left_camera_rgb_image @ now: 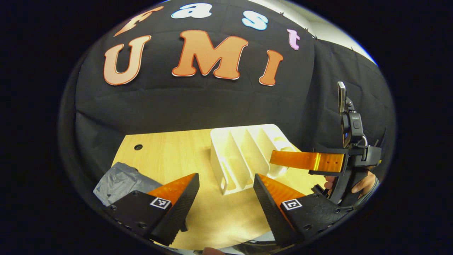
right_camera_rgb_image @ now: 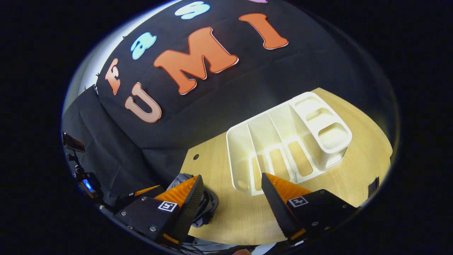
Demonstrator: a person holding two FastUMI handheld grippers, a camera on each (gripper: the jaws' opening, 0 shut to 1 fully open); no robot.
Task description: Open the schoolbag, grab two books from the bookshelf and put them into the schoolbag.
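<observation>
A white bookshelf (left_camera_rgb_image: 244,156) with upright dividers stands on the wooden table; its slots hold nothing that I can see. In the right gripper view the bookshelf (right_camera_rgb_image: 283,141) lies just beyond my fingers. The grey schoolbag (left_camera_rgb_image: 120,182) lies crumpled at the table's left, partly behind my left finger. In the right gripper view the schoolbag (right_camera_rgb_image: 208,202) peeks out beside the left finger. My left gripper (left_camera_rgb_image: 225,177) is open, with nothing between its fingers. My right gripper (right_camera_rgb_image: 231,177) is open too, and its side (left_camera_rgb_image: 283,159) shows beside the shelf's right end.
The wooden table (left_camera_rgb_image: 170,152) has a small hole (left_camera_rgb_image: 138,147) near its back left corner. A hand (left_camera_rgb_image: 364,184) holds the right gripper at the far right. Black cloth walls close off the back and both sides.
</observation>
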